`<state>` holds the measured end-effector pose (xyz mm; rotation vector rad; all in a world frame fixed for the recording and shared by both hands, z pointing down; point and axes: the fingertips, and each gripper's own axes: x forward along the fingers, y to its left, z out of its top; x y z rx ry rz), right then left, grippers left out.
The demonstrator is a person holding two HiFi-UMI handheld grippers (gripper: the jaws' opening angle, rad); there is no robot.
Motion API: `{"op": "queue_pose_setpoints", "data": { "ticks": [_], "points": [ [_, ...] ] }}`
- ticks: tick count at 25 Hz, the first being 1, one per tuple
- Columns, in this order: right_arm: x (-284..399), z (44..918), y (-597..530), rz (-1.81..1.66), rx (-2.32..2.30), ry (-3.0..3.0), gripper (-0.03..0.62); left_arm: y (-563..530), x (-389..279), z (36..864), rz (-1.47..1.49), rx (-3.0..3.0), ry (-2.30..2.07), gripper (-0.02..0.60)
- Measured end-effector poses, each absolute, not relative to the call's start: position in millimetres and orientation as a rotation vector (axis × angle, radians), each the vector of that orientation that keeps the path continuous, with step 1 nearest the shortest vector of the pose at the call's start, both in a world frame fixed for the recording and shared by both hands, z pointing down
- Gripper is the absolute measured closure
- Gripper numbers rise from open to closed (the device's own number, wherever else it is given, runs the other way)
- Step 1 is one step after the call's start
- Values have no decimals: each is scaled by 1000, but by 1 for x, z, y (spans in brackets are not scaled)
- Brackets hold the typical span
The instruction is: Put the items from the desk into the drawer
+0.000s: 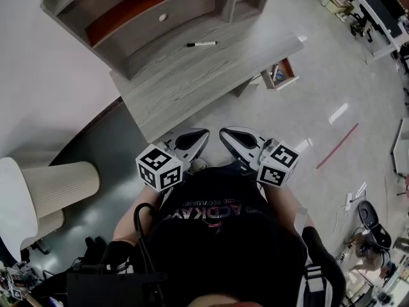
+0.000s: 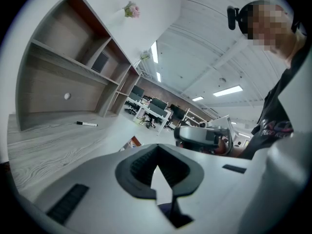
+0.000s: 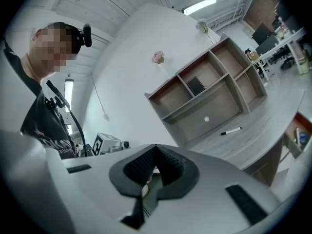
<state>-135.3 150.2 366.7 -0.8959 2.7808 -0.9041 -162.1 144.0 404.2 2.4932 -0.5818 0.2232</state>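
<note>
Left gripper and right gripper, jaws closed on nothing, hover off the desk's front edge; marker lies near the back edge; the open drawer is half hidden under the right corner.

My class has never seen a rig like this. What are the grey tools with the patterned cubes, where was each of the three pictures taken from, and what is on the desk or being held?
A person holds two hand tools, a left gripper and a right gripper, each with two jaws. One picture comes from a camera on the person's head, looking down. The other two come from cameras riding on the grippers, looking along their jaws. Both pairs of jaws are together, with nothing between them. One marker lies on the desk. A drawer stands open at the desk's end.
</note>
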Motion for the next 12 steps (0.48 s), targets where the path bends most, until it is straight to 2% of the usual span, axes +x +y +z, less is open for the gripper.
{"op": "queue_pose_setpoints", "data": {
  "ticks": [12],
  "points": [
    [-134,370,142,-888,-904,2807,579,133,-160,406,219,2488,-592,571]
  ]
}}
